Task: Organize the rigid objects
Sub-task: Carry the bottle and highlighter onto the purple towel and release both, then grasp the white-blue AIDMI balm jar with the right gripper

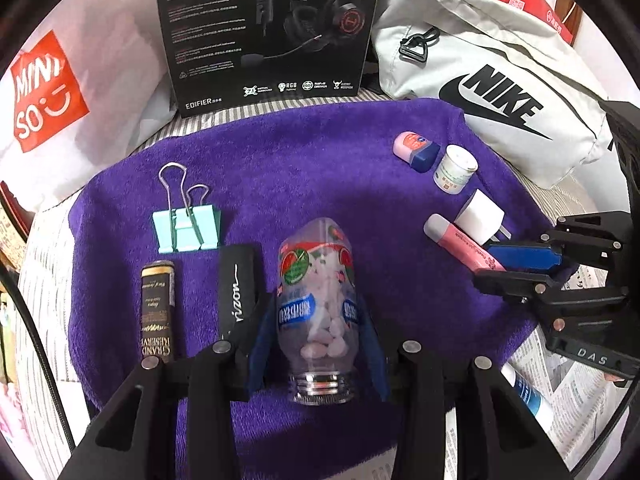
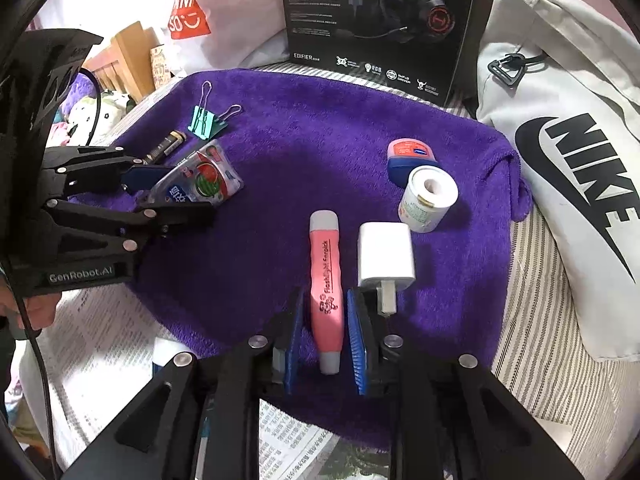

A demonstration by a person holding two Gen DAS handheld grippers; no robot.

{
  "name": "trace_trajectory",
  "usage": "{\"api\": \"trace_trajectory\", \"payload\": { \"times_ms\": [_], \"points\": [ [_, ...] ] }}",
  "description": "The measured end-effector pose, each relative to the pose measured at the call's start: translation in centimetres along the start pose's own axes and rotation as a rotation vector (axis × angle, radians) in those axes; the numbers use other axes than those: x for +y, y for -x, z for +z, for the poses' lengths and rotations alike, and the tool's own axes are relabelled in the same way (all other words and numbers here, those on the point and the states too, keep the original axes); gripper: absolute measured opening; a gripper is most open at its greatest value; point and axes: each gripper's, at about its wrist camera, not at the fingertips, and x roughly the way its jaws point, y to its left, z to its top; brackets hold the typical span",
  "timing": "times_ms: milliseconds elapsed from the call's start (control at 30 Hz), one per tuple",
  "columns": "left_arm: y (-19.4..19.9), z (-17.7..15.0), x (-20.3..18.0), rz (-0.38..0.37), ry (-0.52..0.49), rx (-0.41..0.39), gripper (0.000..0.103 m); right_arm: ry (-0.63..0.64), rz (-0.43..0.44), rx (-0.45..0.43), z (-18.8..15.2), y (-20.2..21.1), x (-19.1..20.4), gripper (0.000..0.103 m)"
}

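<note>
Left gripper (image 1: 316,320) clamps the slick, light candy bottle (image 1: 316,300) mid-body near the purple towel's (image 1: 320,152) front edge, right gripper (image 2: 324,340) loosely straddles the stiff pink stick (image 2: 326,284).

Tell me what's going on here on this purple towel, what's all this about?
A person is sorting small items on a purple towel with two handheld grippers. The left gripper is shut on a clear candy bottle, beside a binder clip and two dark tubes. The right gripper straddles a pink stick, pads barely clear, next to a white charger.
</note>
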Motion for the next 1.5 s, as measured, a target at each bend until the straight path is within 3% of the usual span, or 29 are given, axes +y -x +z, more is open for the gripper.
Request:
{"api": "trace_trajectory", "payload": {
  "times_ms": [300,800,1000,1233,1367,1500],
  "points": [
    [1.1,-0.8,0.1,0.022,0.001,-0.005,0.040,-0.019,-0.008,-0.014,-0.8,1.3,-0.2,0.023],
    [7.3,-3.5,0.5,0.043,0.051,-0.077,0.040,-0.102,-0.007,-0.105,-4.8,7.6,0.3,0.023],
    [9.1,-6.0,0.6,0.014,0.098,-0.088,0.040,-0.080,0.057,-0.070,-6.7,7.0,3.2,0.023],
    [9.9,-8.7,0.5,0.002,0.123,-0.077,0.040,-0.057,0.144,-0.045,-6.3,5.7,5.8,0.023],
    [10.1,-9.5,0.6,-0.015,0.136,-0.075,0.040,-0.025,0.137,-0.021,-6.0,5.2,6.9,0.026],
    [10.1,-9.8,0.7,-0.025,0.144,-0.075,0.040,0.015,0.073,-0.003,-5.5,4.7,7.8,0.033]
  ]
}}
